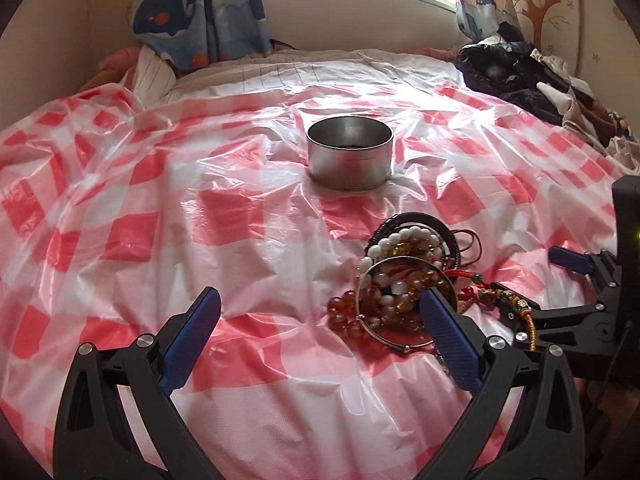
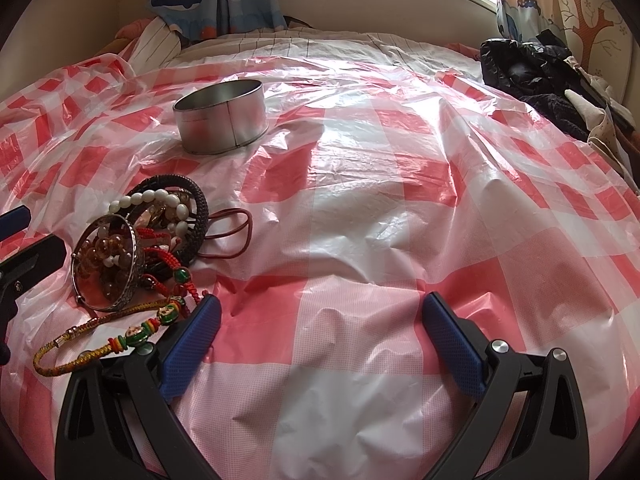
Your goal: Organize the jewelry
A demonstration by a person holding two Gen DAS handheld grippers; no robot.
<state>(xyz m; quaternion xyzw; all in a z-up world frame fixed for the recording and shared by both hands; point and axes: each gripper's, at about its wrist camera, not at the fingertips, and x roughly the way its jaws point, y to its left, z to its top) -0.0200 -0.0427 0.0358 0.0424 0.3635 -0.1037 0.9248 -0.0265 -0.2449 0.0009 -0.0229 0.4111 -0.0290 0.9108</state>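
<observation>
A pile of jewelry (image 1: pixel 404 276) lies on the red-and-white checked plastic sheet (image 1: pixel 200 216): a silver bangle, white and amber bead bracelets, a black braided ring, red cords and a yellow braided cord. It also shows in the right wrist view (image 2: pixel 136 240). A round metal tin (image 1: pixel 349 152) stands open beyond it, also in the right wrist view (image 2: pixel 221 116). My left gripper (image 1: pixel 320 308) is open and empty, its right finger beside the pile. My right gripper (image 2: pixel 320 312) is open and empty, just right of the pile, and shows in the left wrist view (image 1: pixel 576 276).
A heap of dark clothes (image 1: pixel 520 76) lies at the far right of the bed, also in the right wrist view (image 2: pixel 540 76). Whale-print curtains (image 1: pixel 192 12) hang at the back wall under the window. A striped pillow (image 1: pixel 152 72) lies at the back left.
</observation>
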